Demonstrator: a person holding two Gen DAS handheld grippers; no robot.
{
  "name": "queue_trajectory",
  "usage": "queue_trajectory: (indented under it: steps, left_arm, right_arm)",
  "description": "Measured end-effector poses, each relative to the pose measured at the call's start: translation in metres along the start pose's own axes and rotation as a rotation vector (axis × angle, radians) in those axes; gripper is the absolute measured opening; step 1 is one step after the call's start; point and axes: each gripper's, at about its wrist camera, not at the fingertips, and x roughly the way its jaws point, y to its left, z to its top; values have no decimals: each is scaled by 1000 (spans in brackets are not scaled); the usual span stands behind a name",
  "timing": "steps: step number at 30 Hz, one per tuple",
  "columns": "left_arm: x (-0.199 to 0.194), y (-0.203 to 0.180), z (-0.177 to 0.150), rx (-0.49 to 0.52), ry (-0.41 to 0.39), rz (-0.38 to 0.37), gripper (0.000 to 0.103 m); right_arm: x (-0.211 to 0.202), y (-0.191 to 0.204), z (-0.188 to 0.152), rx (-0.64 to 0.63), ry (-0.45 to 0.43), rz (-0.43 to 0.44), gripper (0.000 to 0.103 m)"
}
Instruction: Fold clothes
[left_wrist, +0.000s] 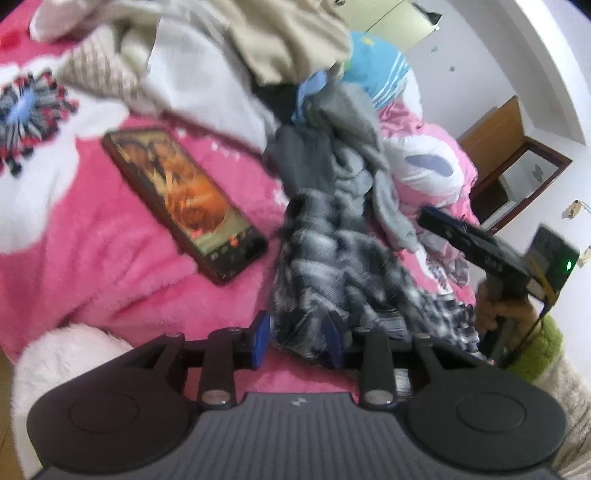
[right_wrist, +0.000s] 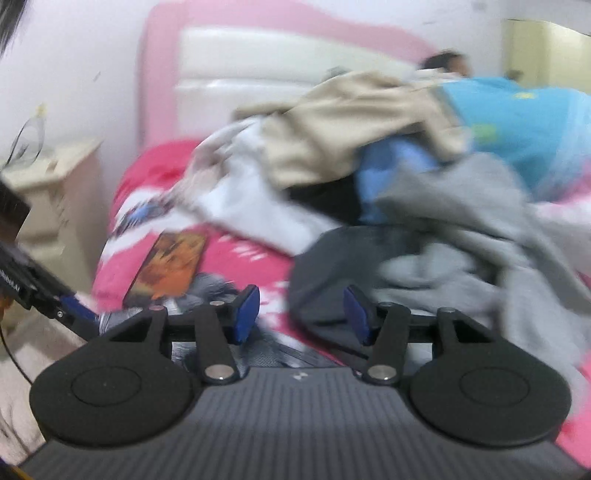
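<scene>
1. Left wrist view: left gripper (left_wrist: 298, 338), jaws apart, a fold of the grey plaid garment (left_wrist: 332, 266) lying between them, pads not pressing it. The garment trails up the pink blanket (left_wrist: 92, 240) toward the clothes heap (left_wrist: 258, 48). A phone (left_wrist: 184, 203) lies face up just left of it. Right gripper (left_wrist: 436, 221) at the right edge.

2. Right wrist view, blurred: right gripper (right_wrist: 301, 312), jaws apart, nothing between them. Grey clothes (right_wrist: 461, 251) lie just ahead; the heap sits before the headboard (right_wrist: 280, 62).

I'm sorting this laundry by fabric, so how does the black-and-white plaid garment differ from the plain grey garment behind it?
The black-and-white plaid garment is patterned; the plain grey garment is one flat colour. The plaid one lies nearest, between the left gripper fingers; the grey one lies farther back, against the clothes pile. Both are crumpled and unfolded on the pink fleece blanket.
</scene>
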Motion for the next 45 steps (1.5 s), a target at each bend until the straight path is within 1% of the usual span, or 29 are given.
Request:
queue_trajectory:
  steps: [2, 4, 7, 9, 11, 14, 16, 17, 18, 19, 20, 21, 26, 28, 30, 33, 37, 41, 43, 44, 45]
  left_arm:
    - [-10, -8, 4, 18, -38, -22, 34]
    - [-10, -20, 10, 51, -57, -44, 37]
    - [1, -43, 22, 113, -66, -73, 39]
    - [18, -58, 28, 155, -62, -75, 40]
    - [38, -74, 32, 211, -62, -43, 40]
    - [69, -88, 35, 274, -50, 33, 39]
    - [85, -91, 35, 299, -35, 82, 39]
    - [92, -91, 34, 304, -24, 102, 38]
    - [98, -91, 33, 310, -13, 122, 37]
    - [105, -90, 33, 316, -2, 142, 37]
    - [109, -90, 31, 320, 6, 152, 37]
    - [110, -89, 30, 325, 9, 157, 37]
    - [115, -88, 32, 341, 13, 173, 37]
    - [117, -90, 34, 354, 16, 182, 37]
    - [120, -93, 33, 379, 16, 199, 37]
    - [124, -98, 32, 414, 14, 225, 37]
    - [129, -100, 28, 451, 17, 252, 36]
    - [133, -100, 25, 468, 25, 259, 36]
    - [134, -101, 24, 477, 26, 264, 36]
    - [135, -101, 23, 484, 26, 267, 36]
    - [135, -102, 23, 488, 25, 269, 36]
  right_arm:
    - [-25, -11, -7, 32, -11, -50, 50]
    - [-42, -18, -16, 25, 4, -82, 49]
    - [-53, -20, -31, -10, 55, -78, 48]
    - [-51, -17, -39, -54, 99, -70, 45]
    - [-44, -17, -47, -91, 142, -54, 43]
    - [-30, -18, -58, -134, 207, -42, 39]
    - [-21, -23, -69, -142, 263, -38, 30]
    - [-18, -26, -74, -141, 292, -39, 23]
    - [-16, -28, -80, -140, 316, -43, 18]
    - [-15, -30, -86, -139, 336, -49, 8]
    - [-17, -31, -89, -137, 336, -53, 5]
    - [-21, -32, -90, -132, 322, -57, 3]
    - [-46, -35, -67, -165, 211, -91, 2]
    - [-51, -41, -55, -193, 182, -121, 2]
    - [-50, -51, -47, -211, 170, -154, 2]
    - [-37, -66, -46, -212, 174, -181, 2]
    - [-6, -77, -65, -217, 216, -206, 2]
    - [24, -94, -92, -125, 262, -195, 4]
    - [21, -107, -95, -3, 234, -195, 9]
    - [17, -115, -95, 67, 213, -197, 20]
    - [10, -126, -95, 164, 183, -204, 32]
